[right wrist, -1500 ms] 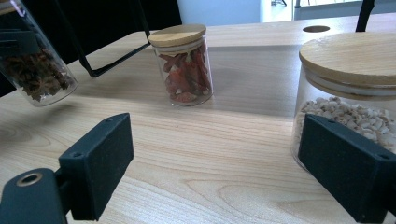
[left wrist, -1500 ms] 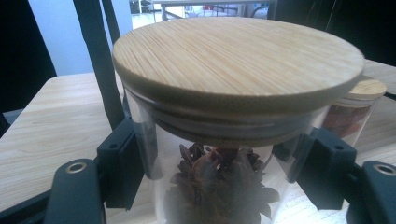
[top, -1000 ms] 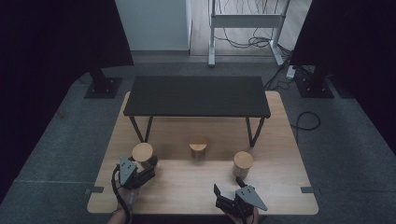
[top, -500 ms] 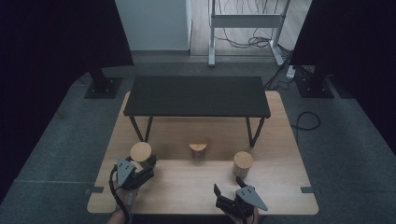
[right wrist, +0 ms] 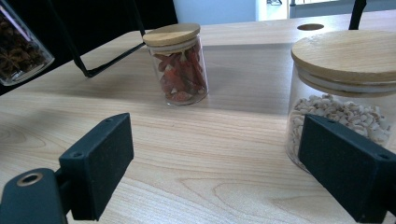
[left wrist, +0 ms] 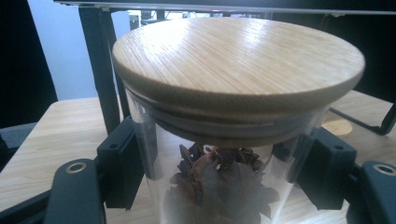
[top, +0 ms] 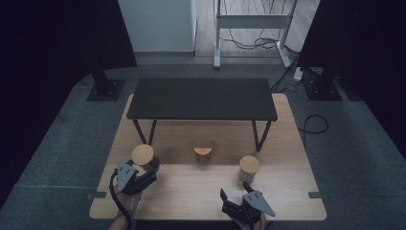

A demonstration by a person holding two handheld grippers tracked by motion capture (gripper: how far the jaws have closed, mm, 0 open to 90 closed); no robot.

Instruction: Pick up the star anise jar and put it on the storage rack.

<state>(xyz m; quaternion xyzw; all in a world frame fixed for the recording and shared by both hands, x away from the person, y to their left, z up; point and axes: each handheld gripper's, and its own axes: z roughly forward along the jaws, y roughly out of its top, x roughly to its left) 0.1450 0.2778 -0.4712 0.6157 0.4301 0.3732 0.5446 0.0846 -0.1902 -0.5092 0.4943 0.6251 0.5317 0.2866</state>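
Left gripper [top: 152, 167] clamps star-anise jar [left wrist: 224, 140], unmoved, right gripper [top: 237, 201] (empty) wide.

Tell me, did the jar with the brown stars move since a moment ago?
No. The star jar sits in the same spot by the black shelf's left leg, with the left gripper clamped on it.

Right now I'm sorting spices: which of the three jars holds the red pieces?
The middle jar, standing free between the others. The star anise jar sits in the left claw; the right jar holds pale beans.
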